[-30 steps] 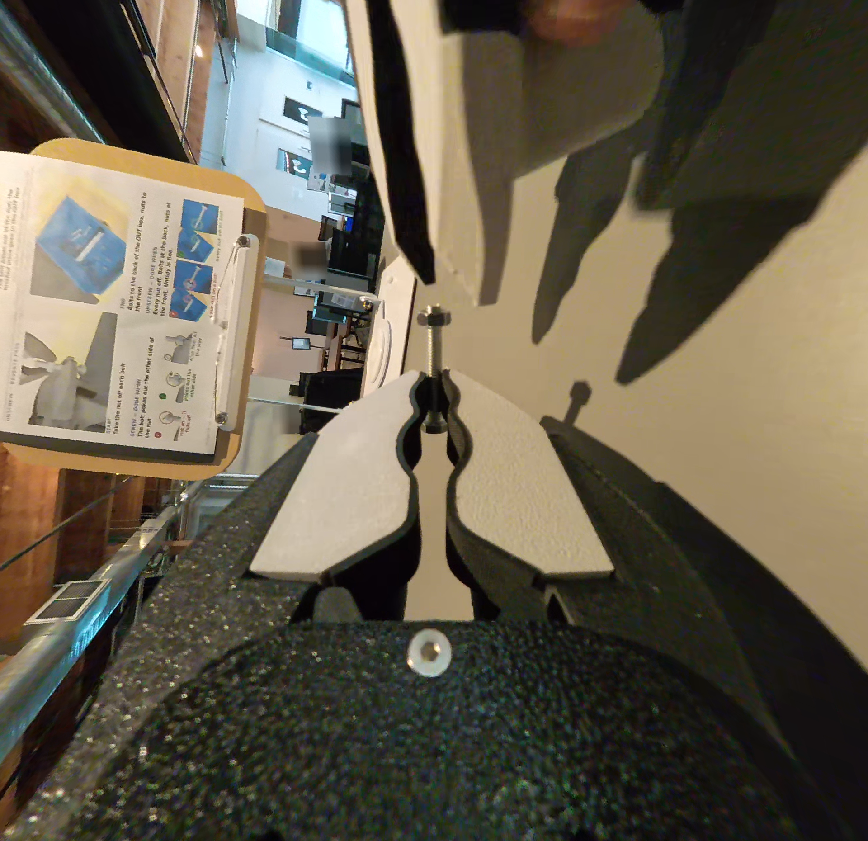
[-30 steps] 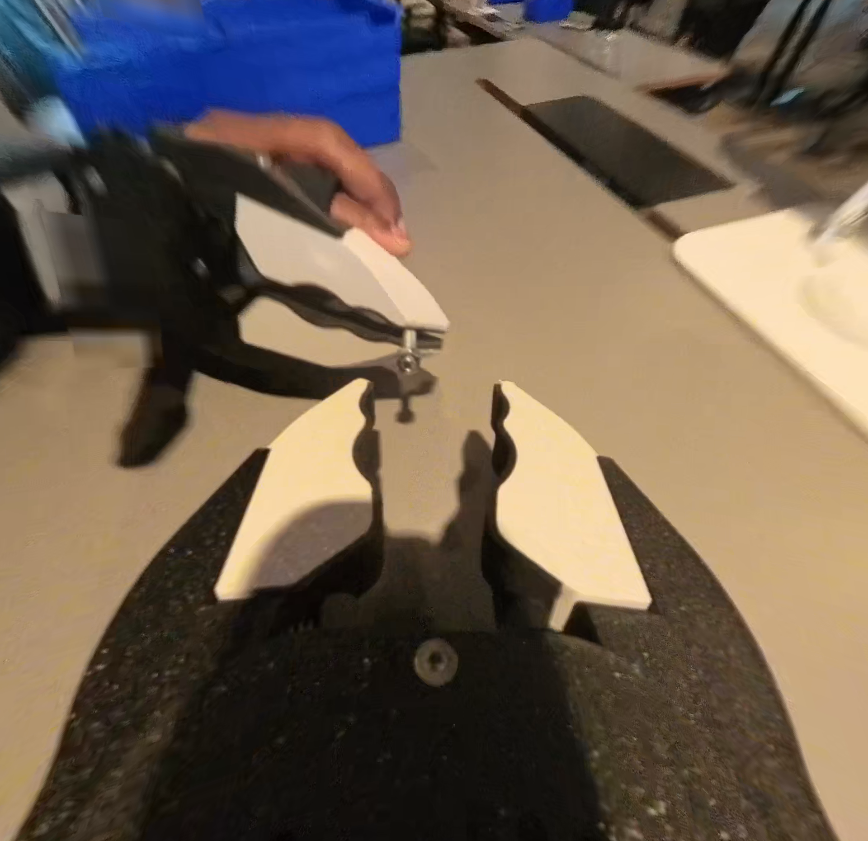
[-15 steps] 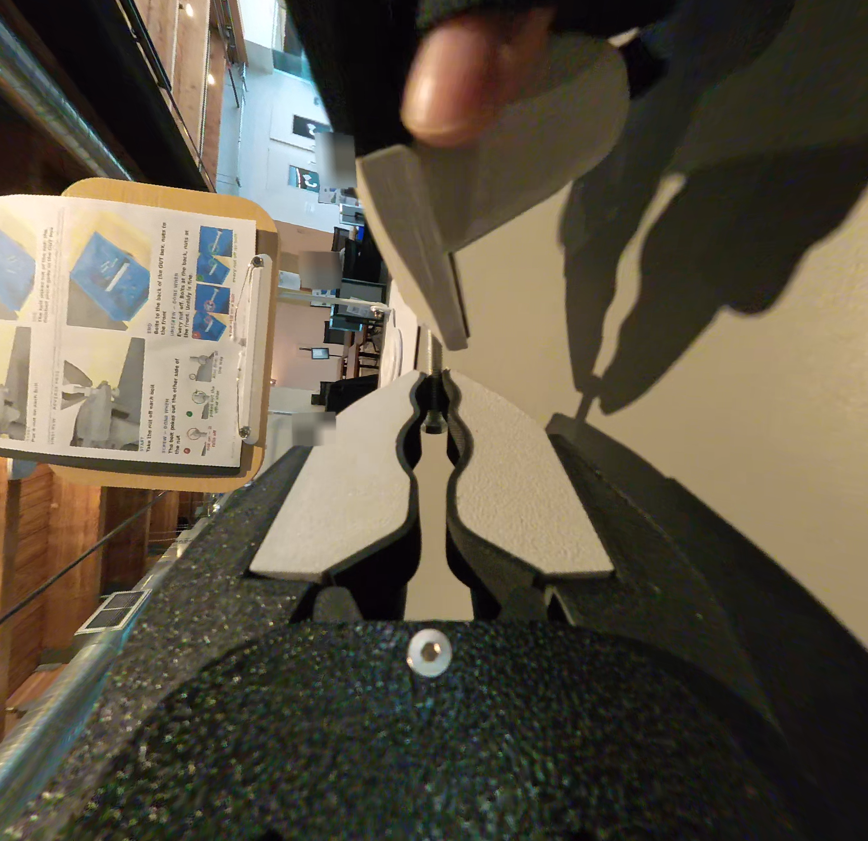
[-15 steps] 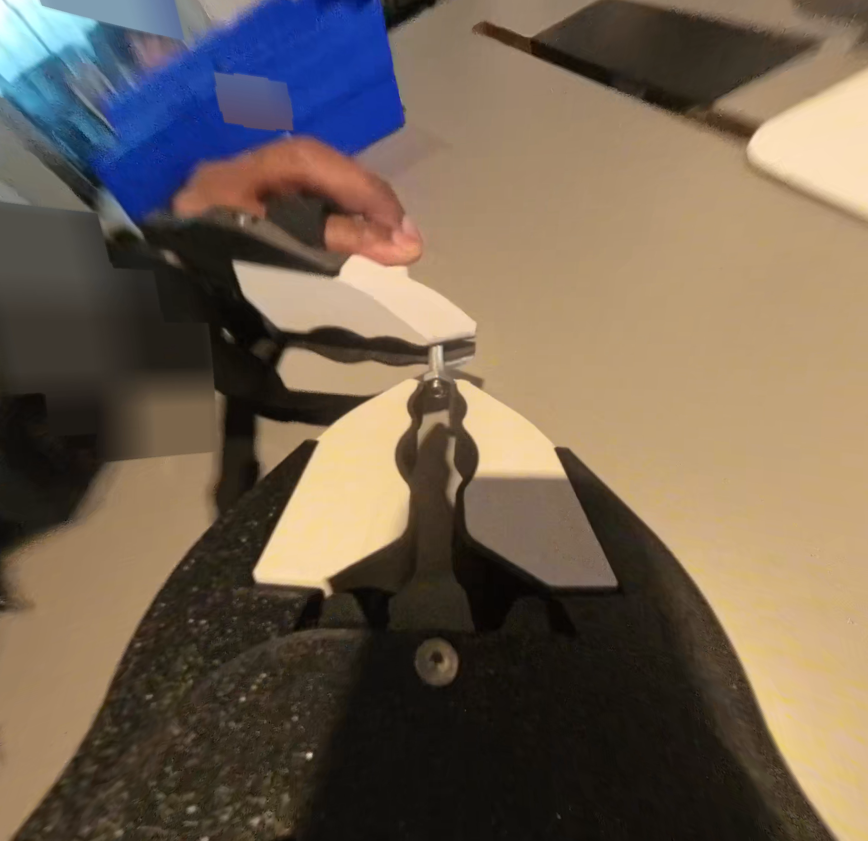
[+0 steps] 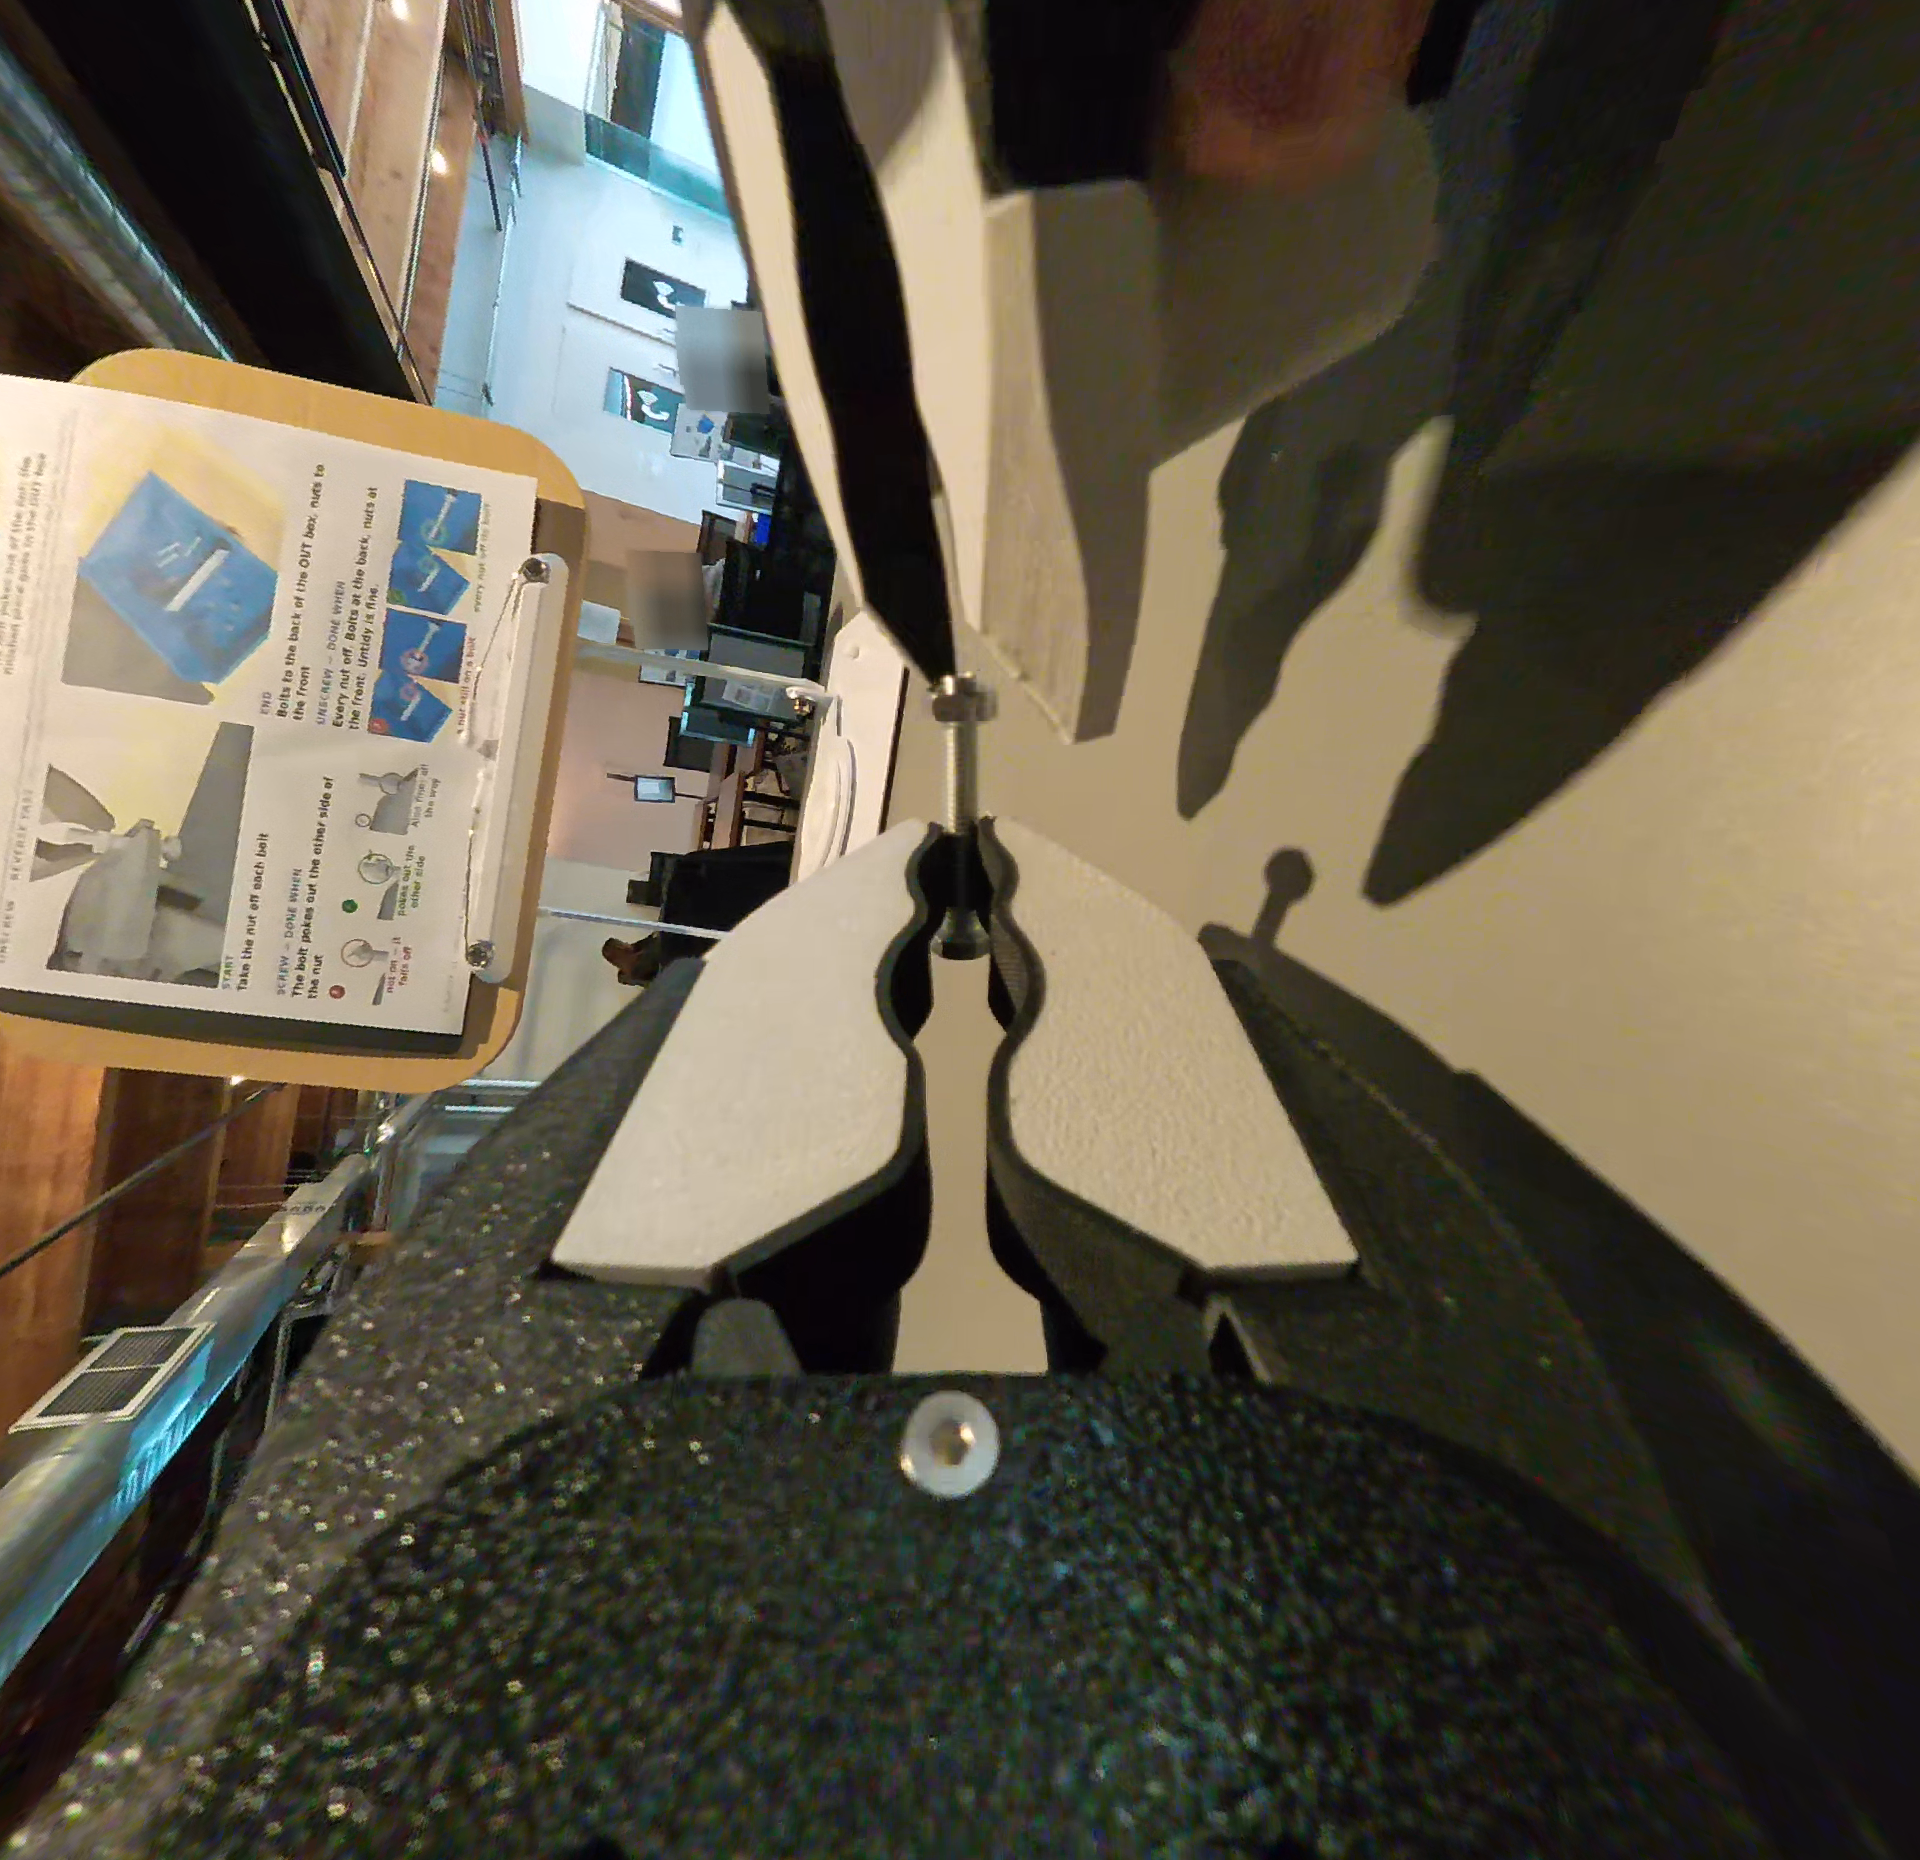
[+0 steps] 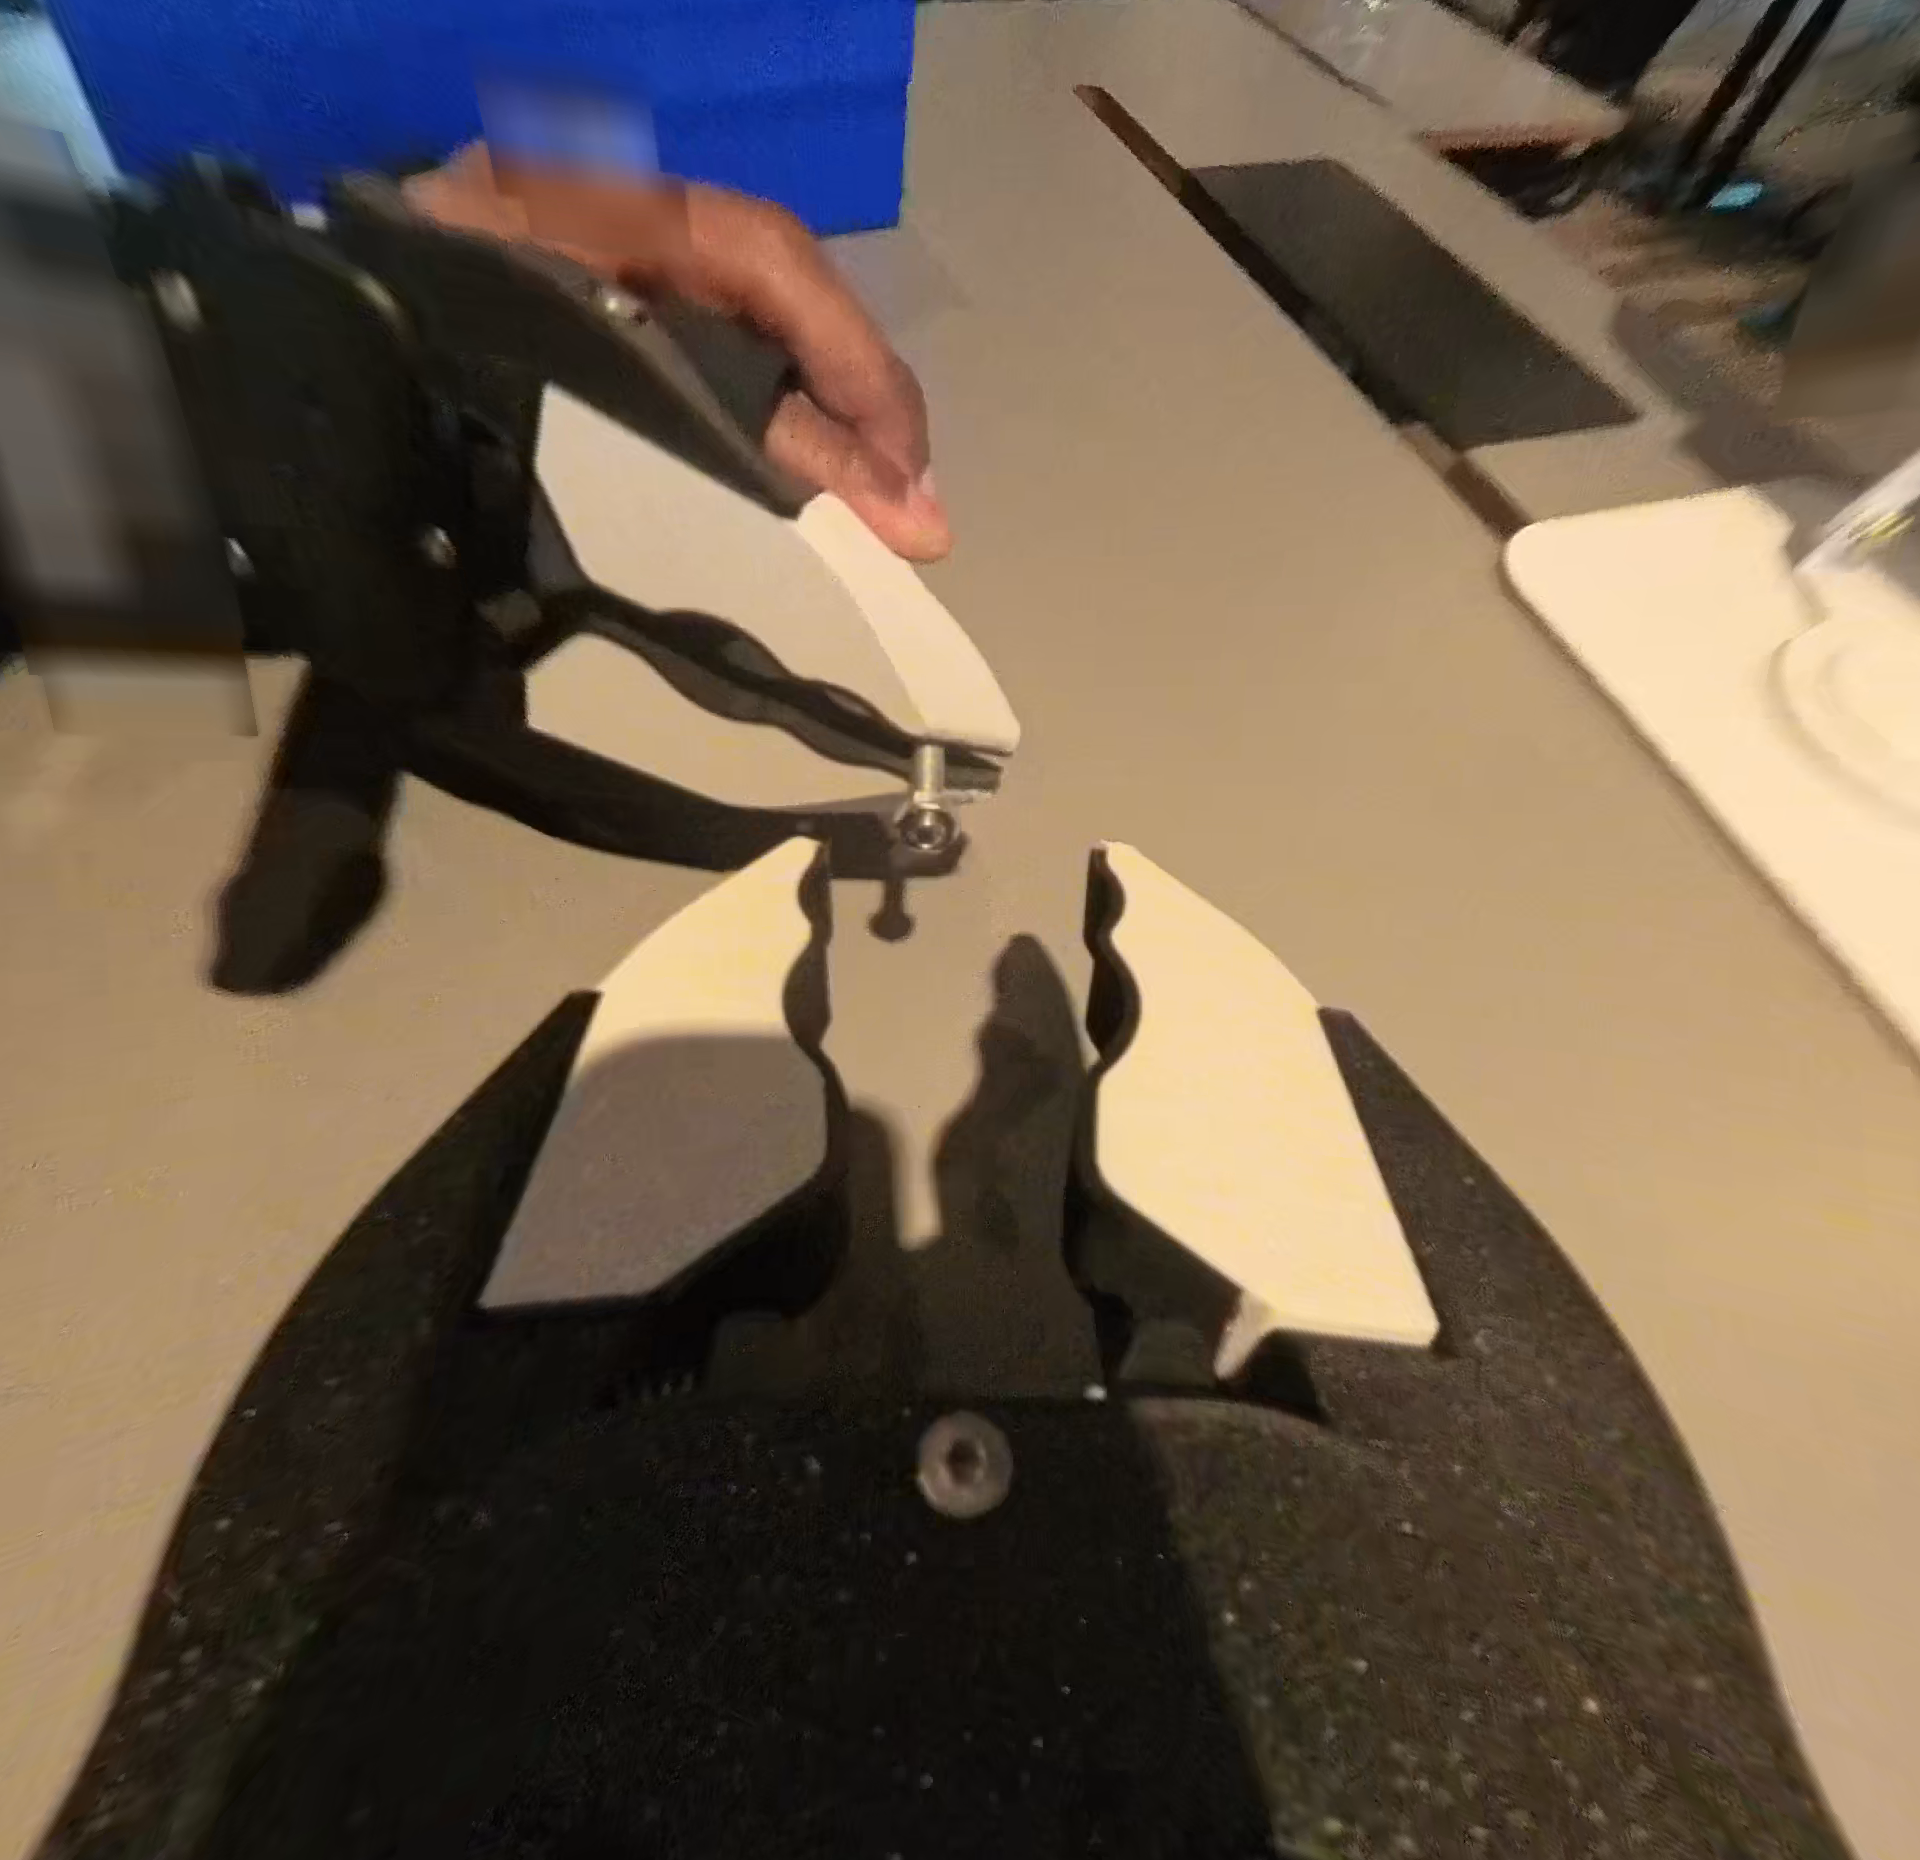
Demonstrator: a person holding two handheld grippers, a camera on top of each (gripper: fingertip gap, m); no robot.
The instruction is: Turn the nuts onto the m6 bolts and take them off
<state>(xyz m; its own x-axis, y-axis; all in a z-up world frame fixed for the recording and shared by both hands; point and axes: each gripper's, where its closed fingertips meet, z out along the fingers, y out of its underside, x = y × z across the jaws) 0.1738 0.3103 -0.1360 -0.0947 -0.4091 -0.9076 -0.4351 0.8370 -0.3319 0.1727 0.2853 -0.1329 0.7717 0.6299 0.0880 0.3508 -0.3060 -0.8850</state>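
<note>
My left gripper (image 5: 961, 836) is shut on the head end of a steel bolt (image 5: 961, 771). The shaft sticks out past the fingertips and carries a hex nut (image 5: 962, 704) at its far end. My right gripper (image 6: 956, 860) is open and empty, with the nut (image 6: 928, 830) at the mouth of its jaws, close to the left fingertip. Its fingers (image 5: 1049, 522) show at the top of the left wrist view, either side of the nut. The left gripper (image 6: 966, 761) shows in the right wrist view with a hand (image 6: 821, 376) on it.
Both grippers hover over a grey table (image 6: 1299, 667). A blue bin (image 6: 468, 44) stands at the back left, a black mat (image 6: 1403, 293) and a white tray (image 6: 1714, 730) to the right. A clipboard with an instruction sheet (image 5: 260, 709) stands to the left. The grippers are tip to tip, or close to it.
The right gripper was open a second ago, shut on the nut half a second ago, and has now opened again and drawn back a little. The left gripper has kept its hold on the bolt.
</note>
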